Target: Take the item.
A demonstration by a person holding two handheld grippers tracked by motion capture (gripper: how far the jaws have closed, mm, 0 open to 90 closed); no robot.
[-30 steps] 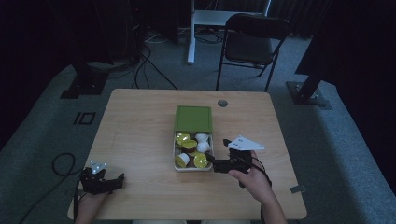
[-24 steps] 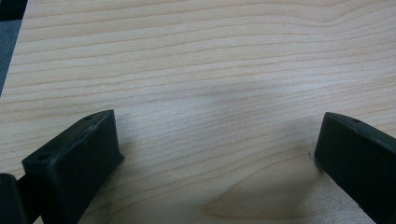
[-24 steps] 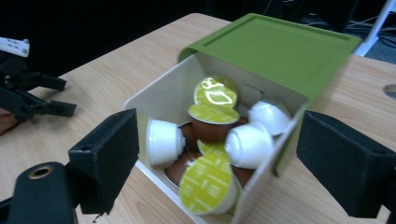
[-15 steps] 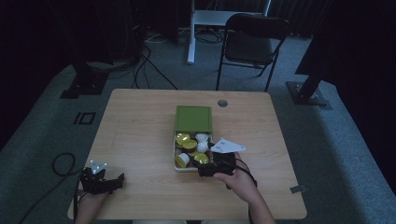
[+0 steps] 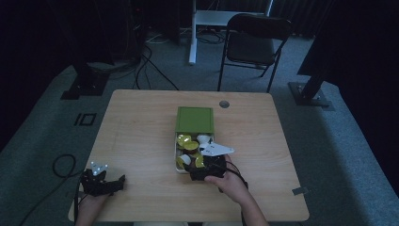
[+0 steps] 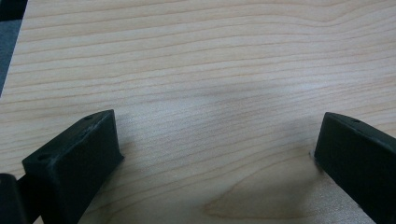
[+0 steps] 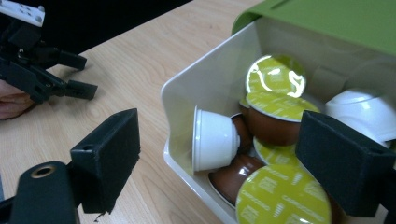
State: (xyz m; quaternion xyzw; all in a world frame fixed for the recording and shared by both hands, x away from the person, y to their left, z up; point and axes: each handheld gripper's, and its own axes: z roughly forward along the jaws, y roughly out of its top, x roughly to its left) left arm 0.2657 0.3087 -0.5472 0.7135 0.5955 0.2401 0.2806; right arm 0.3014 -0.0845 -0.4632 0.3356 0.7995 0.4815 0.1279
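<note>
The picking has hardly begun, by my reading: every coffee capsule seen sits inside the white tray (image 7: 180,100), none lies on the table (image 5: 141,122), and nothing is held. The right gripper (image 7: 219,163) stands with jaws wide apart at the tray's near corner, 1 jaw outside the wall, the other over the pods. Between them lies a white capsule (image 7: 212,139) on its side, touching a brown 1 (green-lidded capsules (image 7: 275,77) lie just beyond, under the green lid (image 5: 195,119)). The left gripper (image 5: 101,181) rests well apart near the table's corner, jaws open over bare wood.
</note>
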